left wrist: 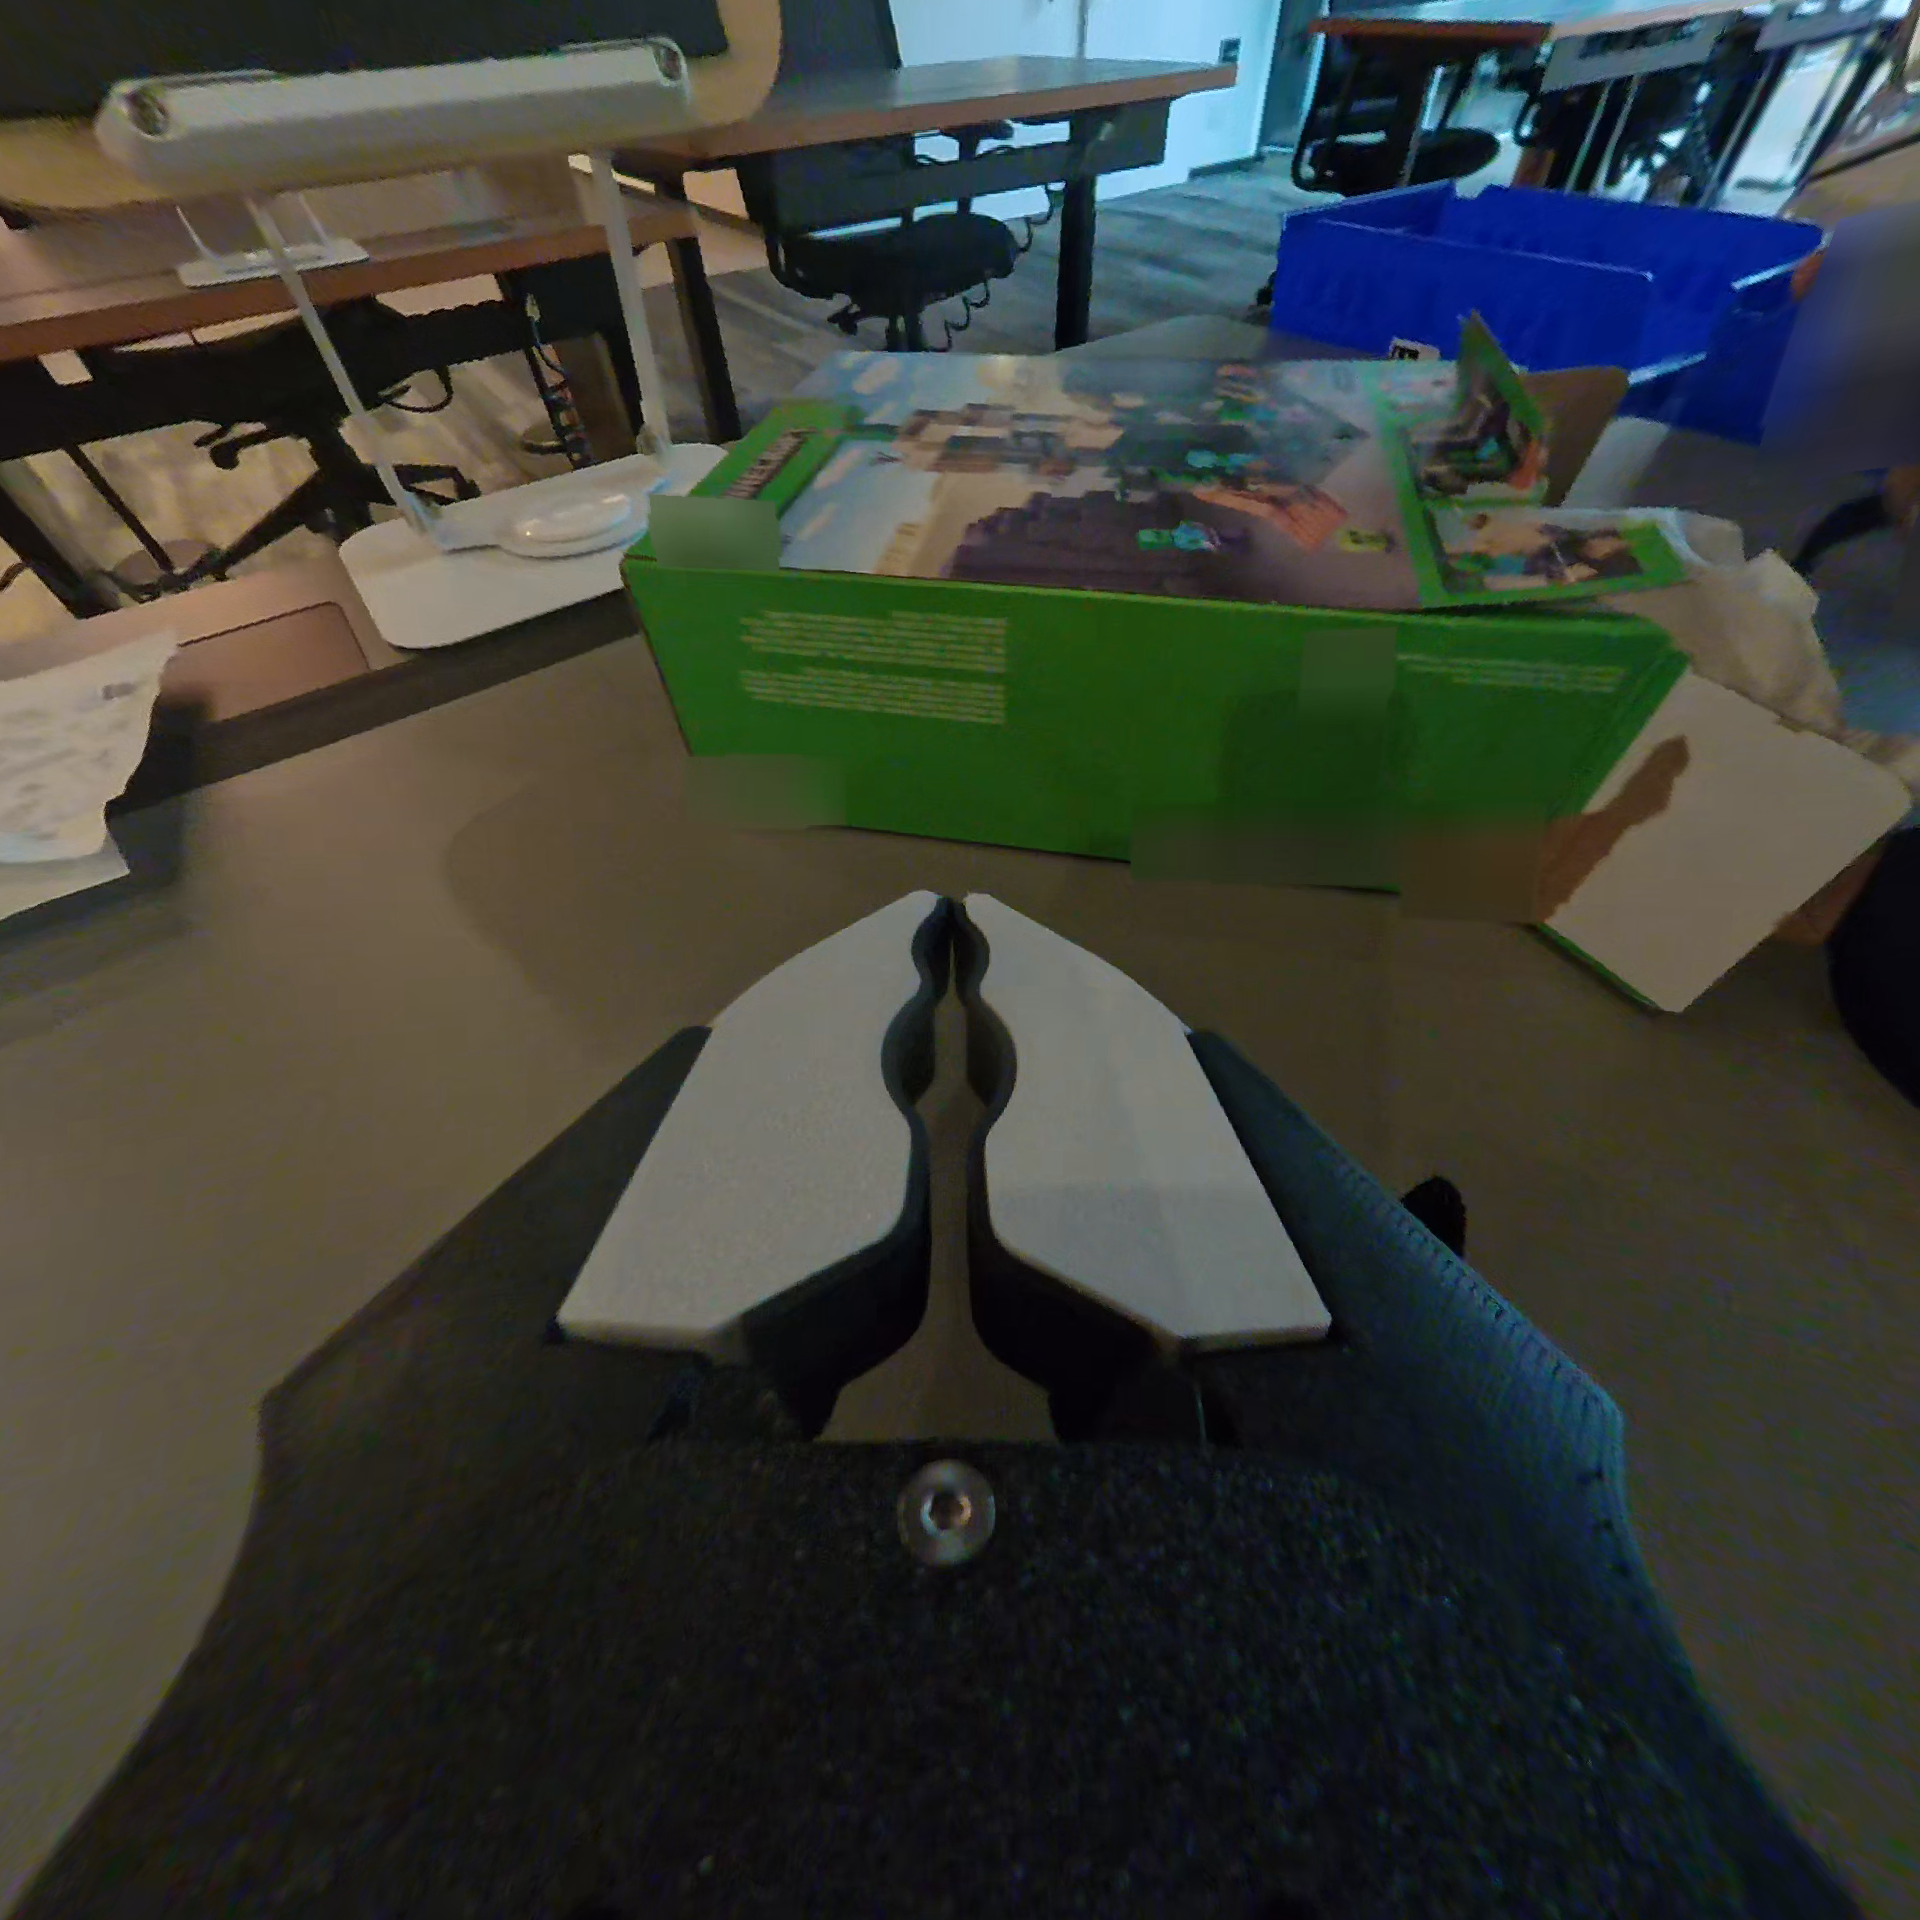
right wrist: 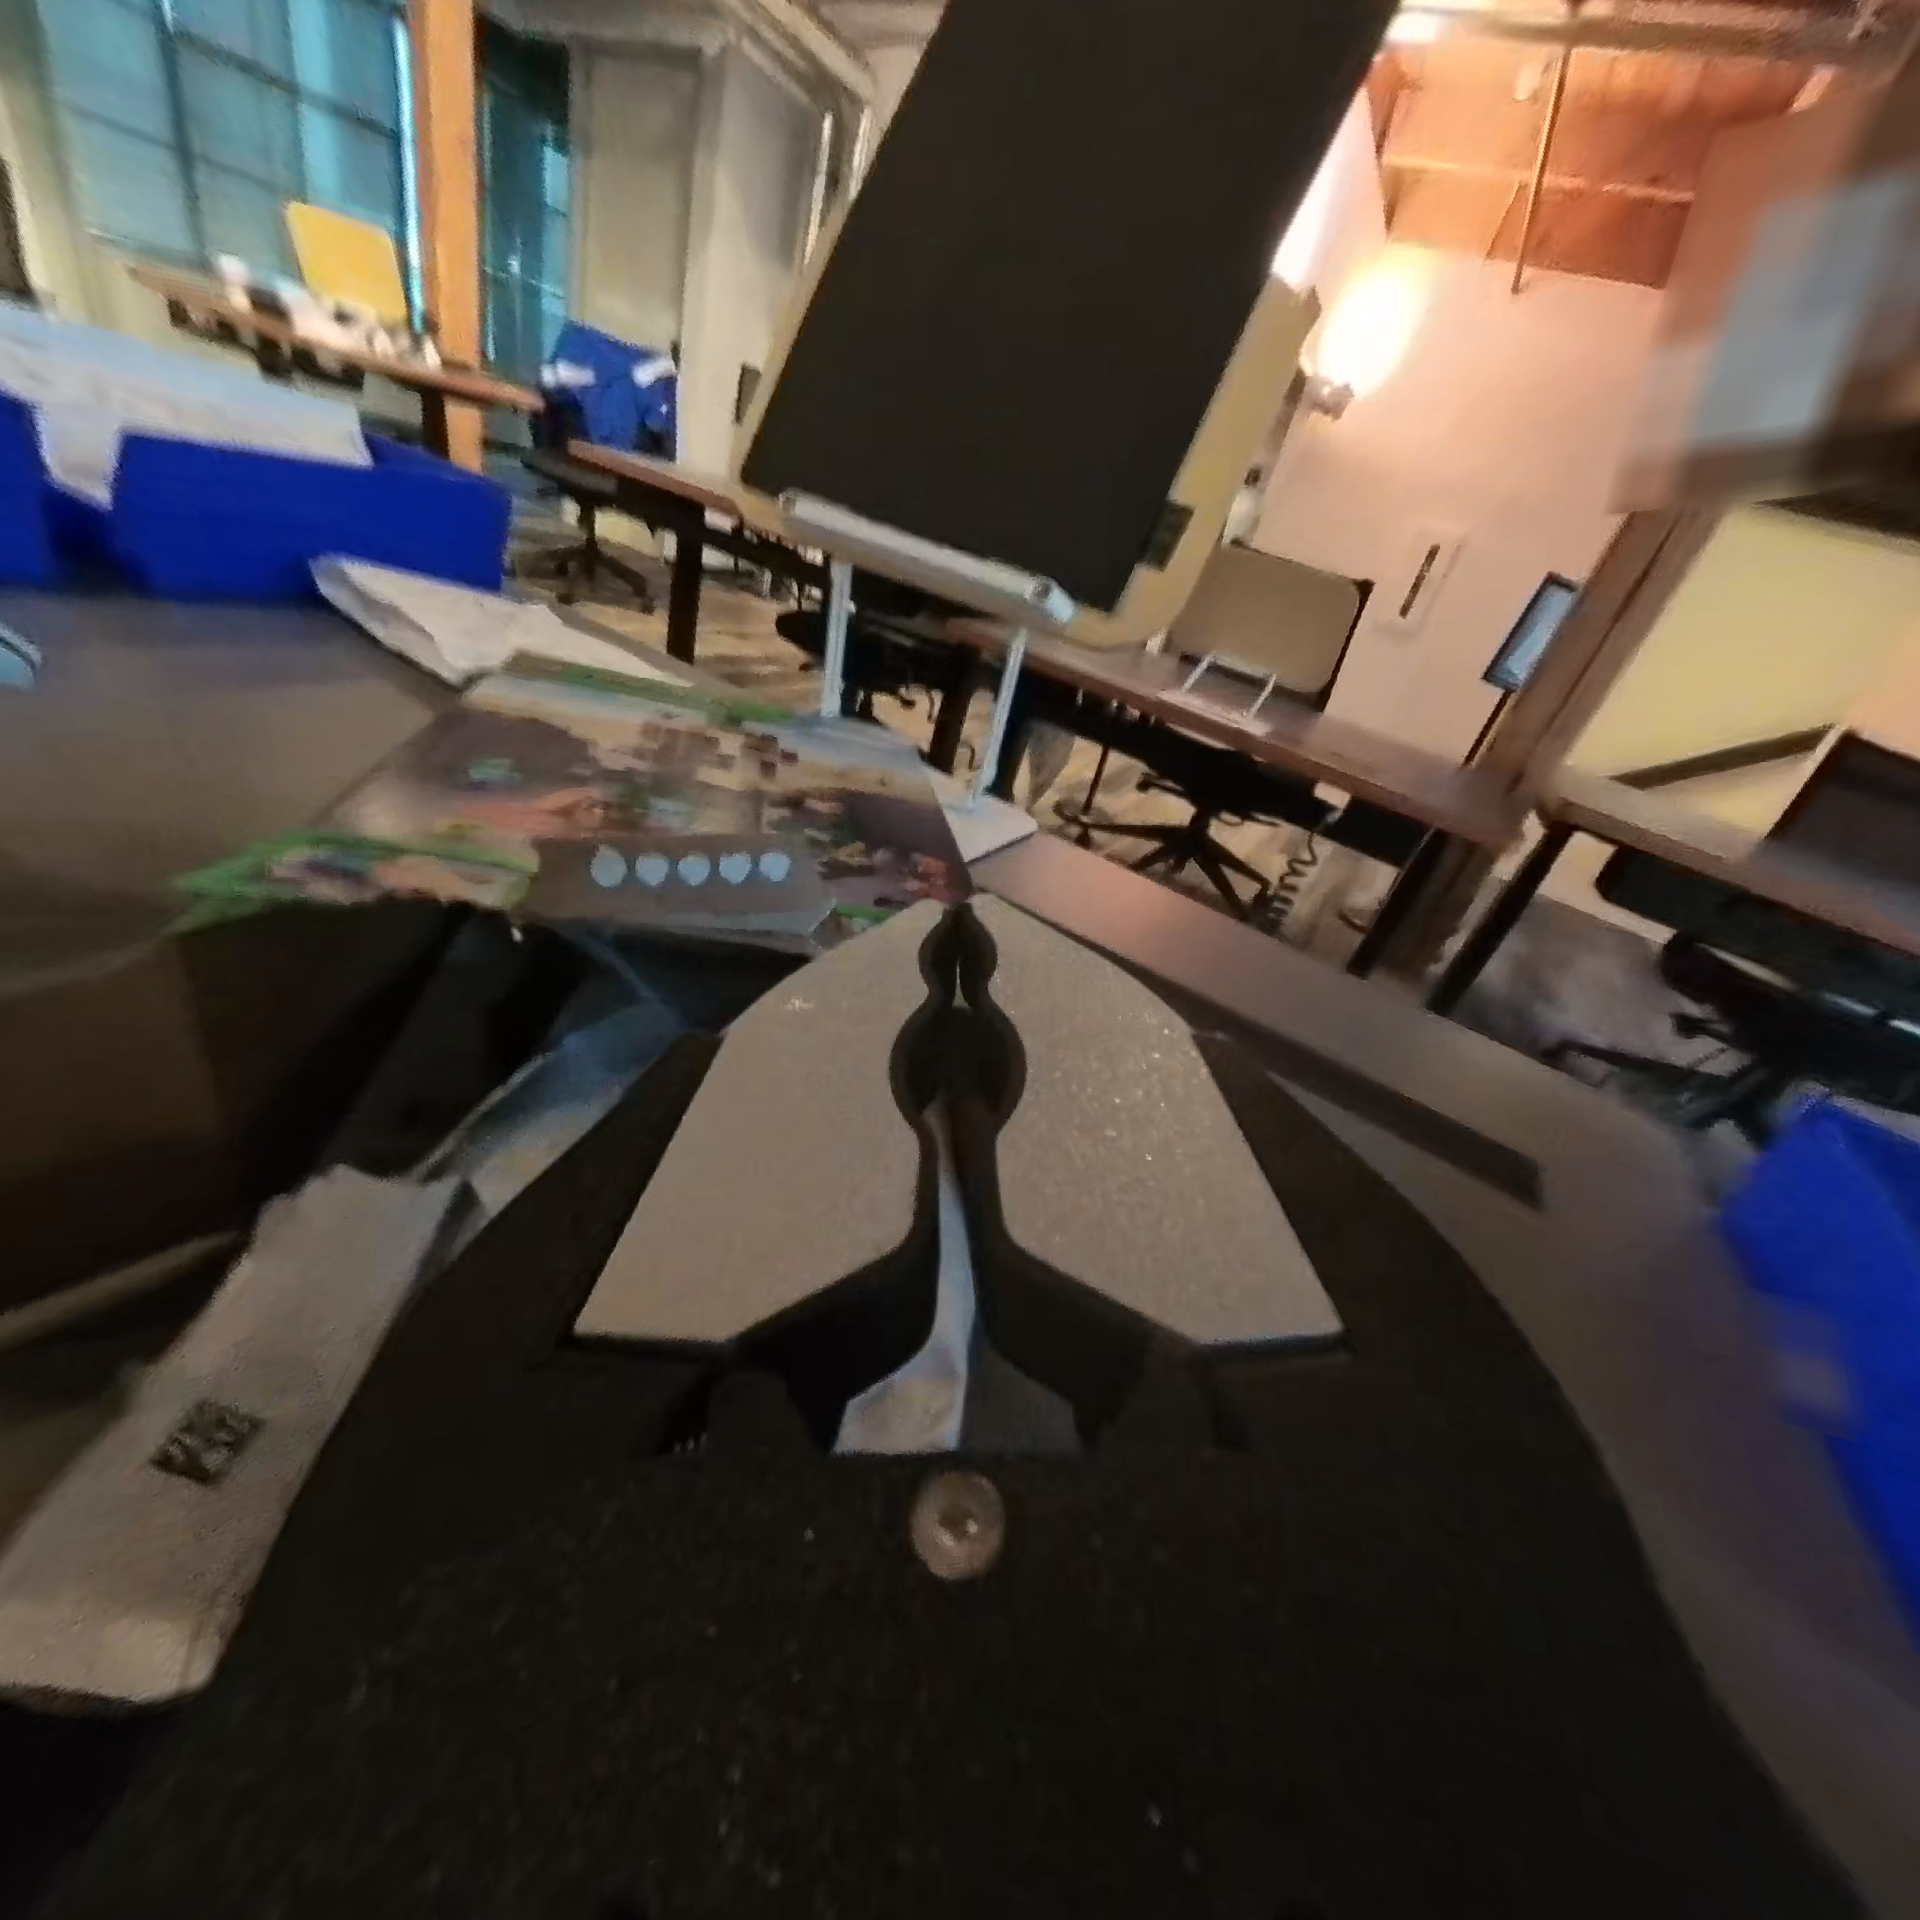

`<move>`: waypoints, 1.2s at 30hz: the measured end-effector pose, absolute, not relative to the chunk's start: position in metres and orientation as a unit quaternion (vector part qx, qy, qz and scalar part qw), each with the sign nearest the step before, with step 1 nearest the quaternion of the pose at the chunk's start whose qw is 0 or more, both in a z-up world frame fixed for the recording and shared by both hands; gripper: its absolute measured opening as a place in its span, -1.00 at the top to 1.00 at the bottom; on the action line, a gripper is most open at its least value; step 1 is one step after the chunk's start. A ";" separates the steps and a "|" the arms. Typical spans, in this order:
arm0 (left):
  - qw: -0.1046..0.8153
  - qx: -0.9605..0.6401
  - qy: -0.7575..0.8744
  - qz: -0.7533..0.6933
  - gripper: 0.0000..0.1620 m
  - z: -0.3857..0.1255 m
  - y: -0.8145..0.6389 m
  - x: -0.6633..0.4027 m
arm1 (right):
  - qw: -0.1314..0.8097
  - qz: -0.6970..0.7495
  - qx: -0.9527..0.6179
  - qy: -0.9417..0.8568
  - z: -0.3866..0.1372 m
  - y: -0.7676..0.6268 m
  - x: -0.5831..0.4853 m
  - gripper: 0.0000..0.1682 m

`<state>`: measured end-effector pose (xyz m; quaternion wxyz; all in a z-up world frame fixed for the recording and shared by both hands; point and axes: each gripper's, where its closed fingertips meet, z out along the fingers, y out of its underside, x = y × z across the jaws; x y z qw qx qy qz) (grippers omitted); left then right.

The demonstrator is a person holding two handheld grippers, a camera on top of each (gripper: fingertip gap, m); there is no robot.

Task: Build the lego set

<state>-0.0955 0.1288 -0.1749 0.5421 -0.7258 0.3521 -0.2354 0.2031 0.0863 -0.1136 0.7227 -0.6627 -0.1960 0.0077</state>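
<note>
- Very early going here: the green lego box (left wrist: pixel 1091 717) lies flat on the grey surface (left wrist: pixel 343 1039), and not one brick is out in view.
- The end flap (left wrist: pixel 1714 862) at the box's right end hangs open, white inside, resting down toward the surface, so the box is already opened on that side.
- A booklet or loose printed sheet (left wrist: pixel 1527 551) lies on top of the box near that open end, with crumpled white paper (left wrist: pixel 1766 634) just beyond it.
- Left tool (left wrist: pixel 954 920) hovers over bare surface, short of the box's long side, its tips pressed together with nothing between them.
- Right tool (right wrist: pixel 961 920) is likewise pressed together at the tips and carries nothing; this view is blurred, so it reads as moving.
- From the right wrist view the box top (right wrist: pixel 665 821) sits just ahead of the tips, and the left tool's body (right wrist: pixel 208 1403) shows at lower left.
- By my reading, the step in hand is unpacking: getting the contents out of the box.
- Next move calls for at least one tool to spread, steady the box, and draw bags or the booklet out through the open end.
- What is left inside the box cannot be seen.
</note>
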 end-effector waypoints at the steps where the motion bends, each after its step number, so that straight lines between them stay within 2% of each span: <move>1: 0.543 -0.725 0.354 -0.233 1.00 -0.175 0.129 -0.096 | 0.717 0.005 -0.669 -0.198 -0.117 0.087 0.202 1.00; 5: 0.547 -0.721 0.355 -0.234 1.00 -0.175 0.128 -0.097 | 0.705 0.036 -0.683 -0.187 -0.125 0.089 0.201 1.00; 12: 0.543 -0.740 0.348 -0.191 1.00 -0.177 0.147 -0.116 | 0.663 0.095 -0.723 -0.170 -0.138 0.098 0.207 0.23; 13: 0.546 -0.743 0.349 -0.167 1.00 -0.176 0.157 -0.123 | 0.660 0.080 -0.726 -0.177 -0.141 0.100 0.211 0.22; 14: 0.543 -0.745 0.358 -0.148 0.91 -0.175 0.169 -0.129 | 0.655 0.064 -0.730 -0.185 -0.146 0.101 0.216 0.22; 16: 0.534 -0.755 0.373 -0.077 0.67 -0.177 0.208 -0.150 | 0.651 0.045 -0.735 -0.183 -0.154 0.102 0.227 0.30; 18: 0.530 -0.753 0.389 -0.008 0.52 -0.180 0.257 -0.172 | 0.658 0.055 -0.733 -0.166 -0.157 0.101 0.236 0.40; 20: 0.507 -0.761 0.402 0.032 0.26 -0.191 0.305 -0.191 | 0.662 0.055 -0.732 -0.153 -0.155 0.100 0.244 0.41; 24: 0.440 -0.736 0.486 0.170 0.02 -0.220 0.383 -0.236 | 0.673 0.023 -0.725 -0.141 -0.149 0.095 0.255 0.46; 29: 0.386 -0.691 0.561 0.243 0.07 -0.230 0.437 -0.259 | 0.675 0.015 -0.727 -0.128 -0.150 0.094 0.262 0.51; 33: 0.366 -0.683 0.589 0.228 0.39 -0.240 0.454 -0.255 | 0.665 0.011 -0.737 -0.122 -0.158 0.096 0.266 0.52; 35: 0.359 -0.685 0.593 0.224 0.62 -0.247 0.458 -0.256 | 0.662 0.011 -0.740 -0.119 -0.160 0.097 0.267 0.53; 36: 0.361 -0.683 0.591 0.233 0.66 -0.248 0.461 -0.257 | 0.662 0.012 -0.740 -0.118 -0.160 0.098 0.268 0.54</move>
